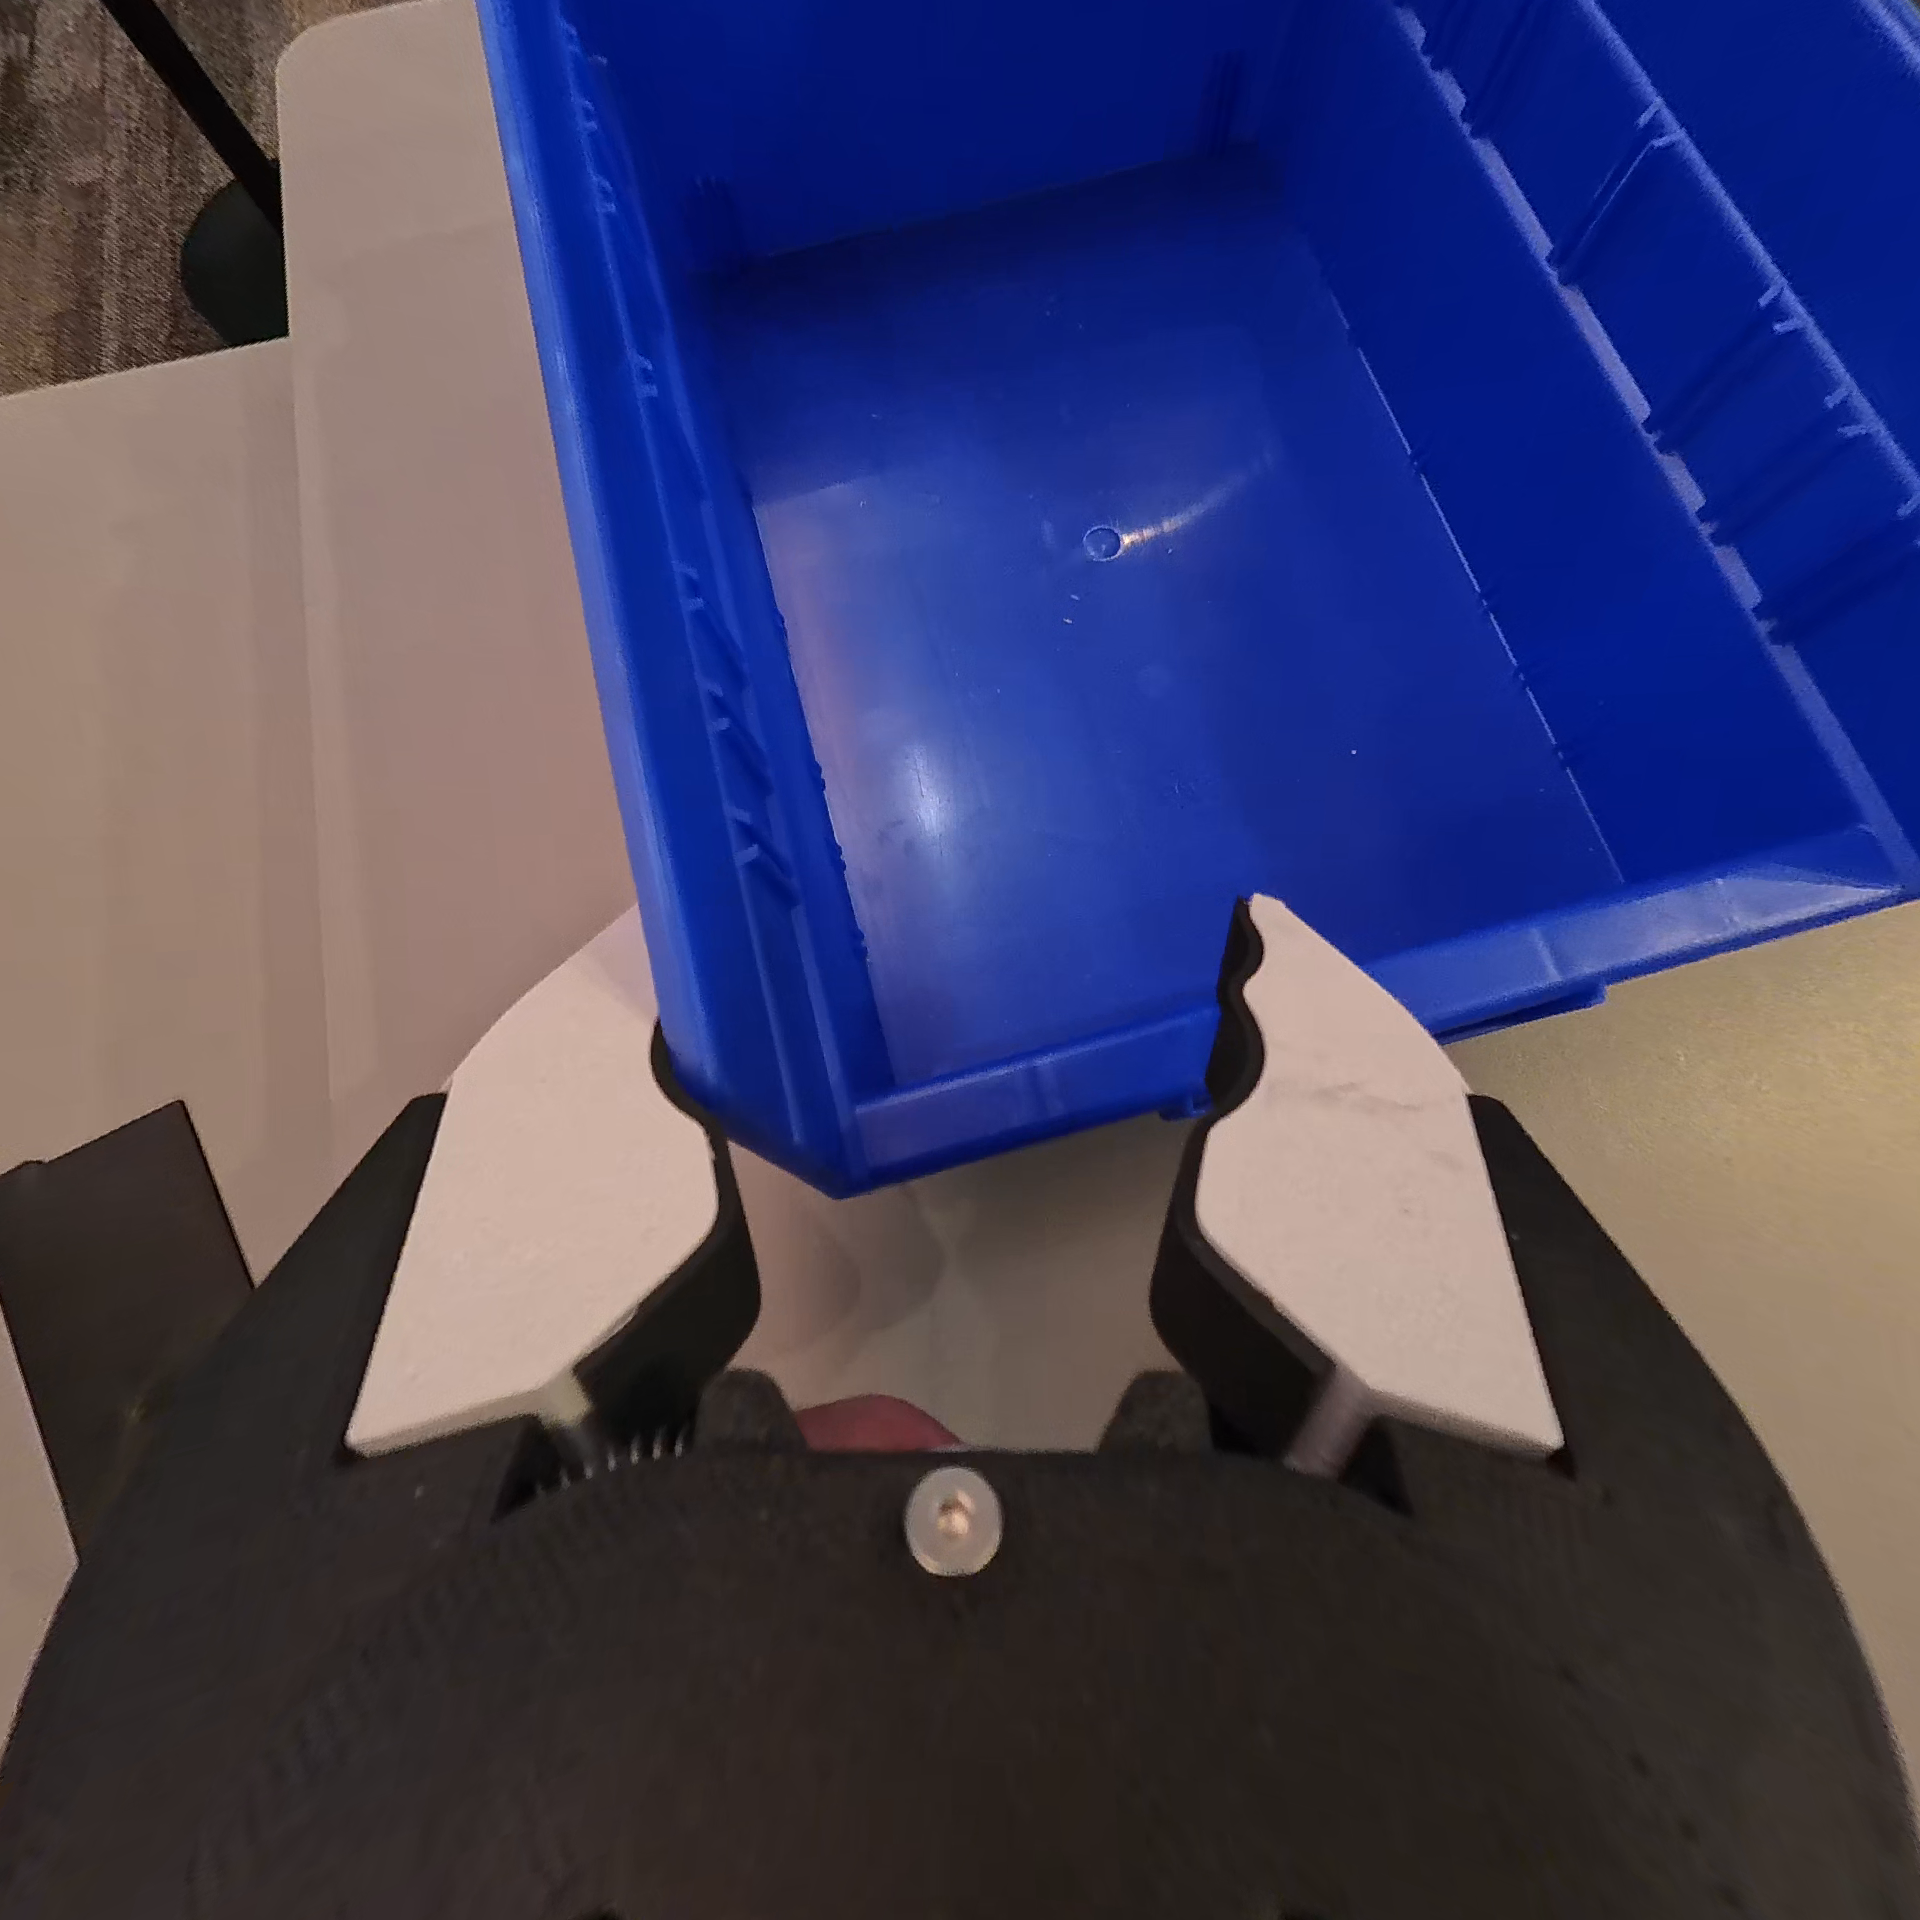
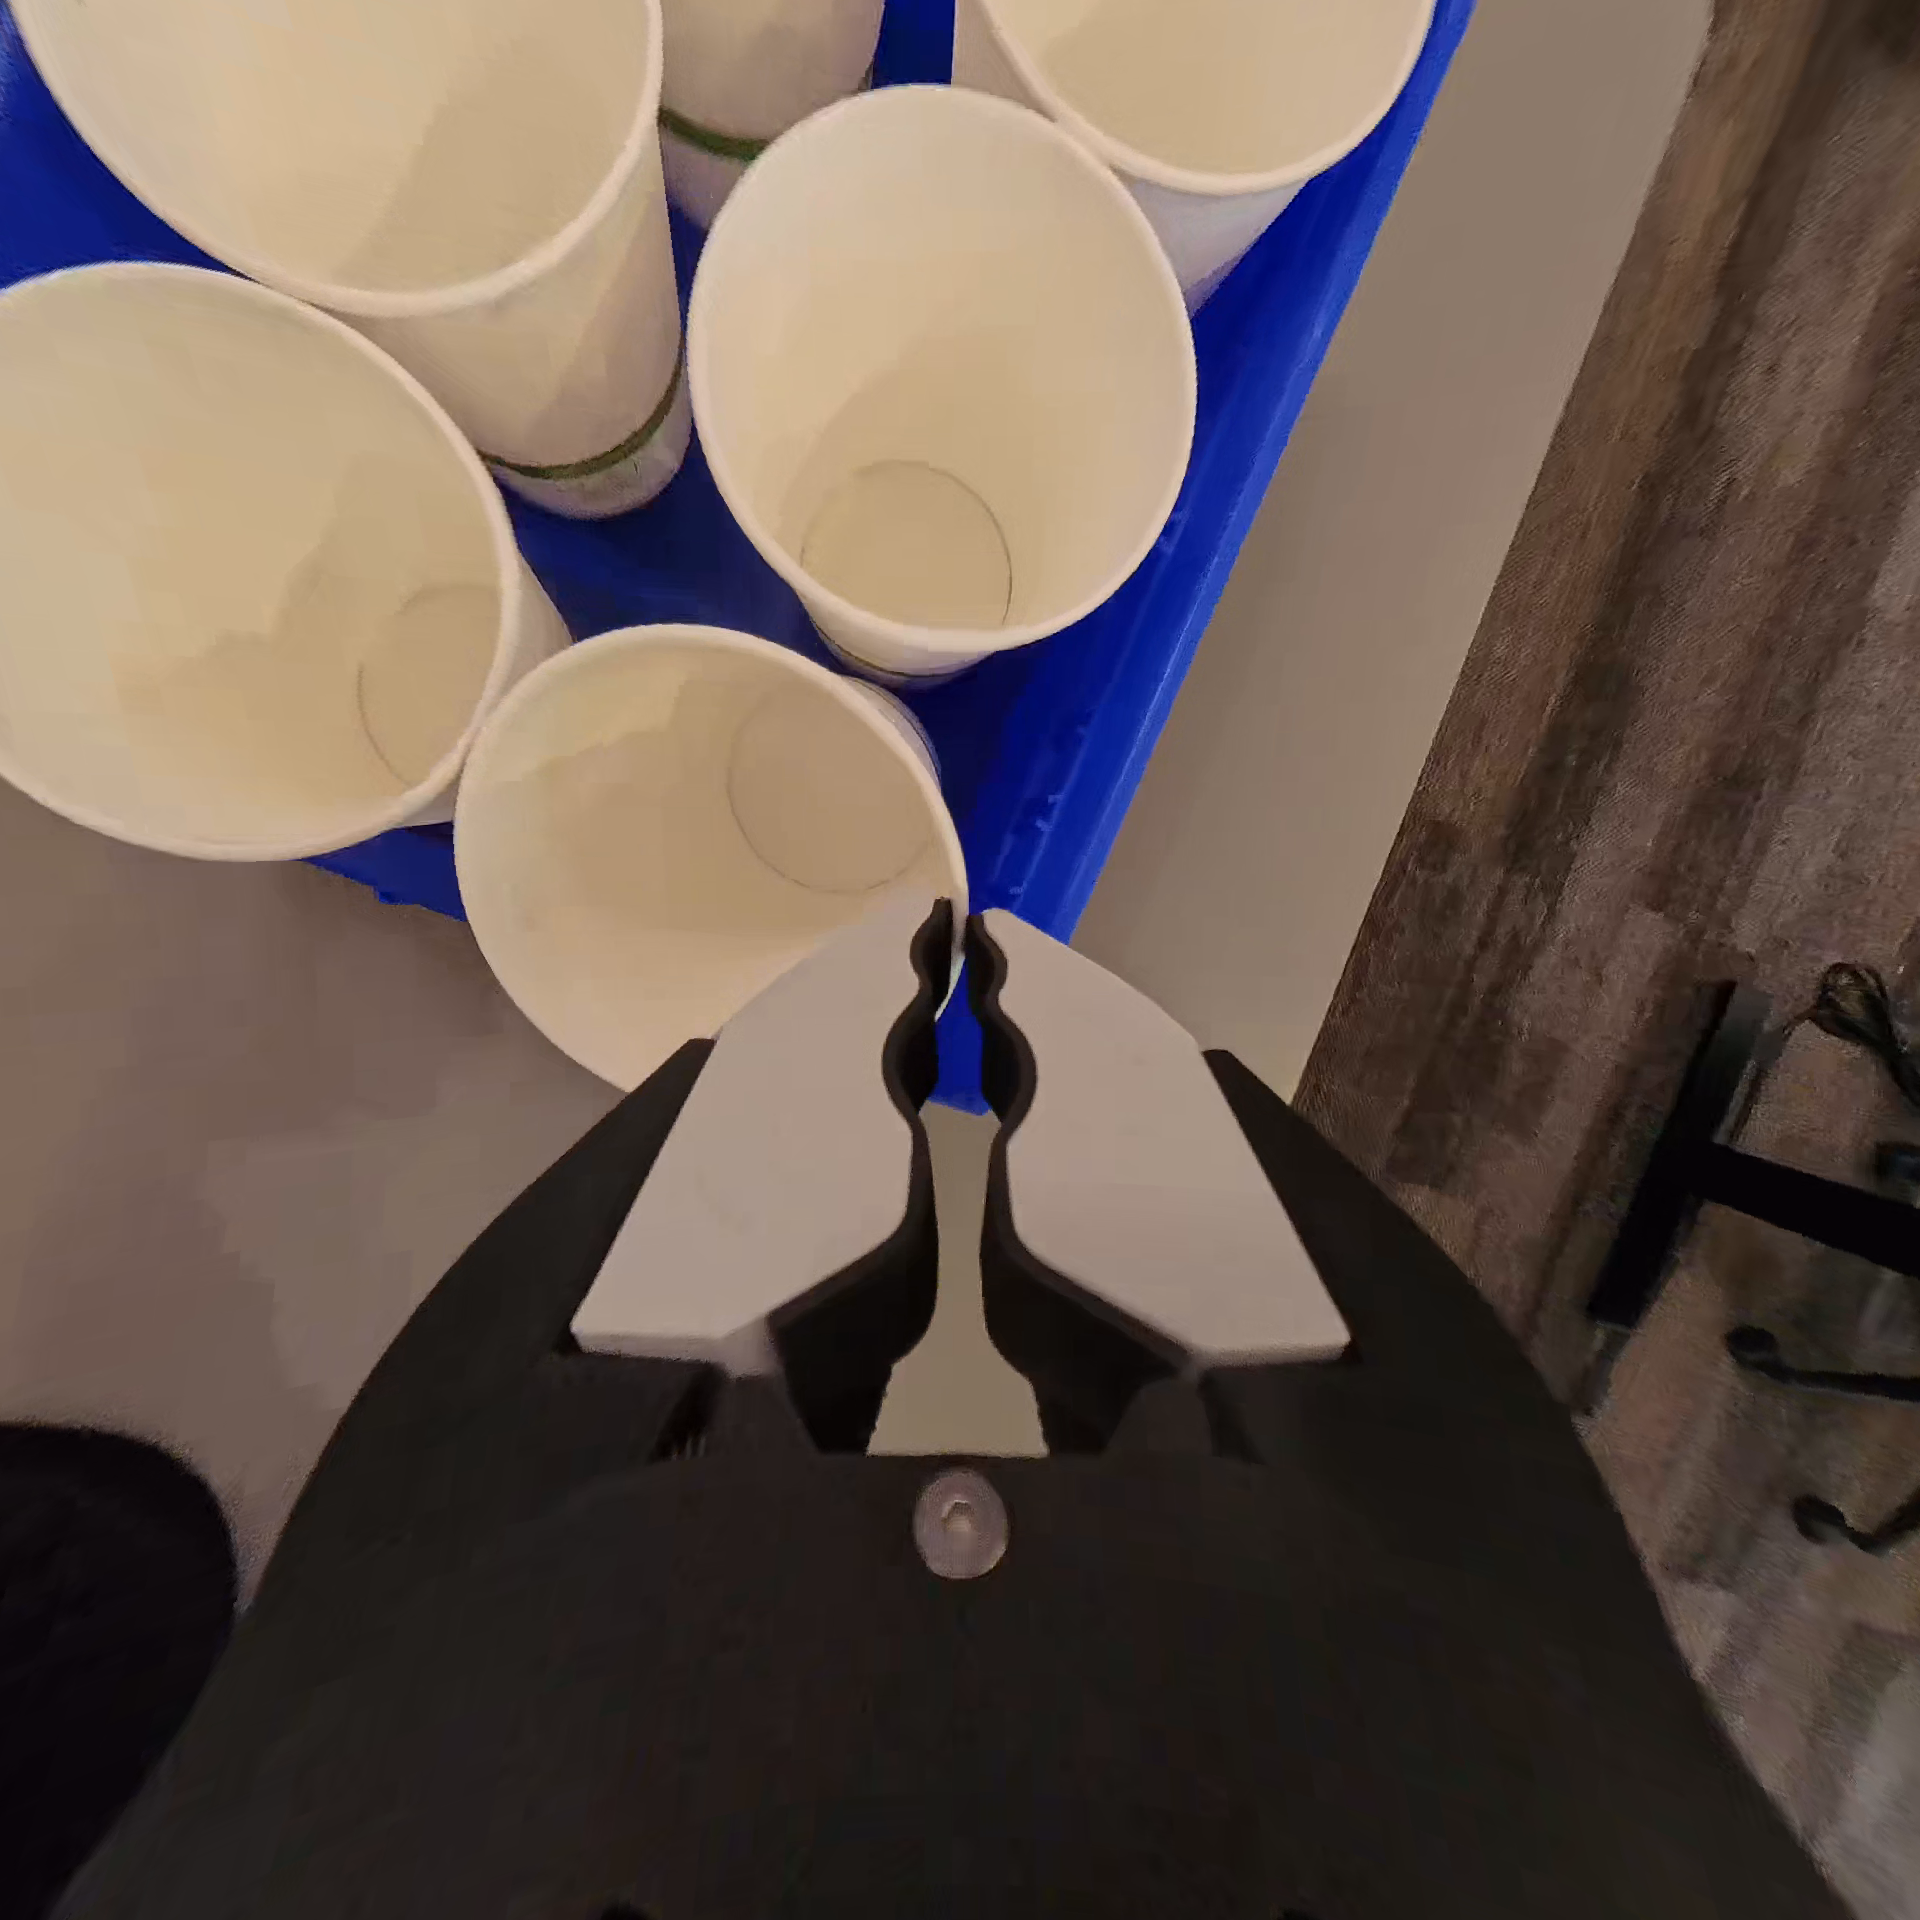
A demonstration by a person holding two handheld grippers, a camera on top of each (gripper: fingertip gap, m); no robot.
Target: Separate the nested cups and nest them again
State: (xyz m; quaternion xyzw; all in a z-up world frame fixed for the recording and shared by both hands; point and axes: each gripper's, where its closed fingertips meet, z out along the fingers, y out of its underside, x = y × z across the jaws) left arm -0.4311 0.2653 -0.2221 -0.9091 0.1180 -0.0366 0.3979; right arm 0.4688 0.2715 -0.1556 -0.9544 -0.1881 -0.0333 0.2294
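In the right wrist view several white paper cups stand in a blue bin (image 2: 1101,748). My right gripper (image 2: 961,920) is shut on the right rim of the nearest cup (image 2: 644,831), one pad inside and one outside the wall. That cup leans toward me at the bin's front corner. Another cup (image 2: 935,395) stands just behind it. In the left wrist view my left gripper (image 1: 956,971) is wide open and straddles the near corner of an empty blue bin (image 1: 1143,623). Its left fingertip is hidden behind the bin's outer wall, and its right finger (image 1: 1309,1039) lies over the front wall. It holds nothing.
Both bins sit on a pale table (image 2: 208,1039). The table's right edge (image 2: 1382,852) drops to a grey-brown carpet with black furniture legs (image 2: 1766,1195). A white board (image 1: 364,520) lies left of the empty bin. A second blue bin (image 1: 1766,312) adjoins it on the right. There is about 90 cm between the tips of the two grippers.
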